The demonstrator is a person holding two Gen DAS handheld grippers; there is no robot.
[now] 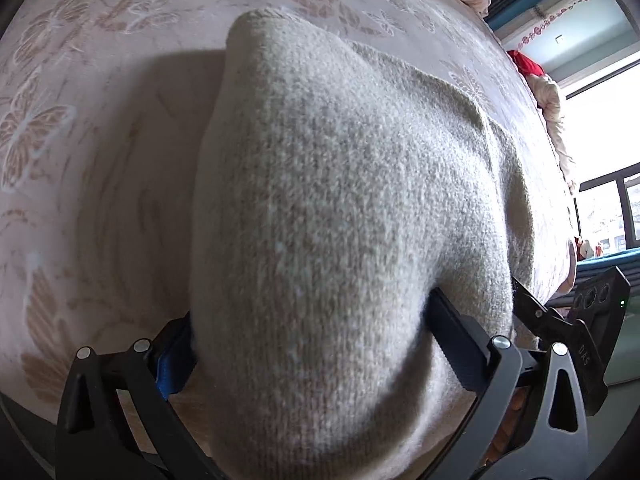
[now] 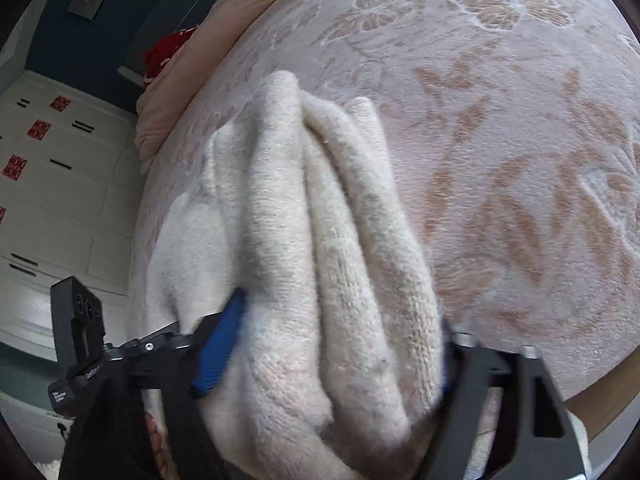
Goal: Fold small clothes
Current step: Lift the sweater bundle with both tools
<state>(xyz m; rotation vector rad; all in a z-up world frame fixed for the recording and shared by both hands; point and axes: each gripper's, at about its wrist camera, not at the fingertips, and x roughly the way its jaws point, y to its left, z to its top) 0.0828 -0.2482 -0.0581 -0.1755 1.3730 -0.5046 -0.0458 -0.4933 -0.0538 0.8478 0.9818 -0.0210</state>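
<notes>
A cream knitted garment [image 1: 340,208] fills the left wrist view, draped forward from my left gripper [image 1: 312,340], whose two fingers are shut on its near edge. In the right wrist view the same cream garment [image 2: 320,240] is bunched in thick folds between the fingers of my right gripper [image 2: 332,356], which is shut on it. Both hold the cloth just above the pink bedspread [image 1: 100,140]. The fingertips are buried in the fabric. The other gripper [image 1: 592,320] shows at the right edge of the left wrist view.
The bedspread [image 2: 520,160] has a butterfly and leaf pattern. A pink quilt [image 2: 256,4] and a red item [image 2: 168,52] lie at the bed's far edge. White drawers [image 2: 60,184] stand beside the bed. A window [image 1: 600,152] is at the right.
</notes>
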